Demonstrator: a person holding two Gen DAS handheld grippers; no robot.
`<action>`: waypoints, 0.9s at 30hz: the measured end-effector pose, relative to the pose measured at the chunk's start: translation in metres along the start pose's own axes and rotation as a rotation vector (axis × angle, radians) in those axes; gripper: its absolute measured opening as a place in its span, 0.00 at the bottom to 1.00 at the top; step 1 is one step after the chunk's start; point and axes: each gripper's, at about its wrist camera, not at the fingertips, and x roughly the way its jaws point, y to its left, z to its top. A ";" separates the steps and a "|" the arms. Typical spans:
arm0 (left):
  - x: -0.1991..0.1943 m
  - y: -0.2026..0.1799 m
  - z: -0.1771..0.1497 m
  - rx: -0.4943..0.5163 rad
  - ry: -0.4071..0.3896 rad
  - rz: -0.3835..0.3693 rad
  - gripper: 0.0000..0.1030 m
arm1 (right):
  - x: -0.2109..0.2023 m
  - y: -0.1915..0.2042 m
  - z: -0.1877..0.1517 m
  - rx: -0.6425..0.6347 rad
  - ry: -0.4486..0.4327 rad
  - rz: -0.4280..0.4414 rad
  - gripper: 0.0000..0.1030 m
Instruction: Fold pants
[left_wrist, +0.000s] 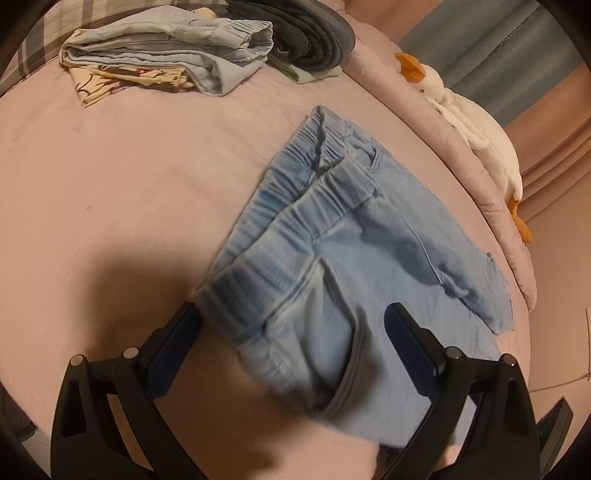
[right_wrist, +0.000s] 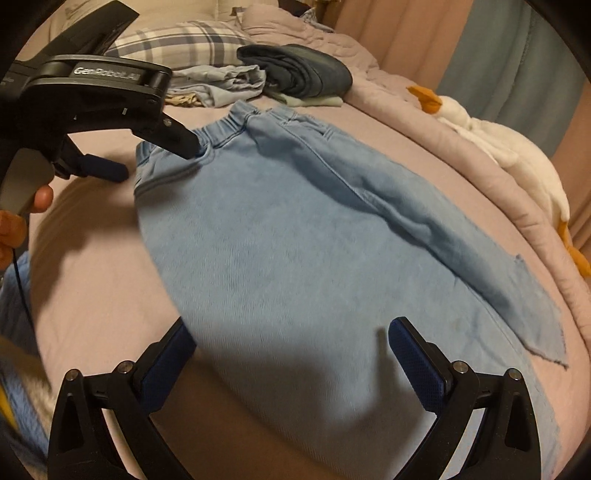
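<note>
I see the pants (right_wrist: 280, 229) lying flat on the bed (right_wrist: 92, 280). They are light blue and look folded in half the long way, one leg on top of the other. The waistband is at the far end and the frayed leg ends are near the bed's right edge.

My left gripper (left_wrist: 291, 325) is at the waistband corner. Its fingers (left_wrist: 410, 354) are spread wide, one on each side of the cloth by the pocket. From the right wrist camera, one finger tip seems to poke into the waistband and the other sits off the pants on the sheet, but that spot is dark and I cannot be sure it touches. A hand (right_wrist: 22, 218) holds that gripper's handle at the left edge.

My right gripper (right_wrist: 291, 336) hangs over the middle of the legs. Its fingers (right_wrist: 417, 365) are spread wide too and hold nothing. Its shadow falls on the cloth below.

At the far end of the bed is a pile of folded clothes (left_wrist: 166, 55), with a dark folded thing (left_wrist: 314, 37) just beside it. A checked pillow (right_wrist: 181, 40) is behind them. A white toy goose (right_wrist: 509, 155) with orange feet lies along the right edge of the bed, well apart from the pants.
</note>
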 end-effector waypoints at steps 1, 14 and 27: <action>0.002 -0.002 0.002 0.001 -0.001 0.003 0.96 | 0.001 -0.001 0.001 0.003 -0.005 0.000 0.99; -0.001 0.015 0.011 -0.049 0.001 0.047 0.45 | -0.003 0.015 0.010 -0.084 -0.031 0.018 0.29; -0.019 0.015 0.000 -0.001 -0.020 0.093 0.65 | -0.008 0.016 0.011 -0.024 0.017 0.102 0.20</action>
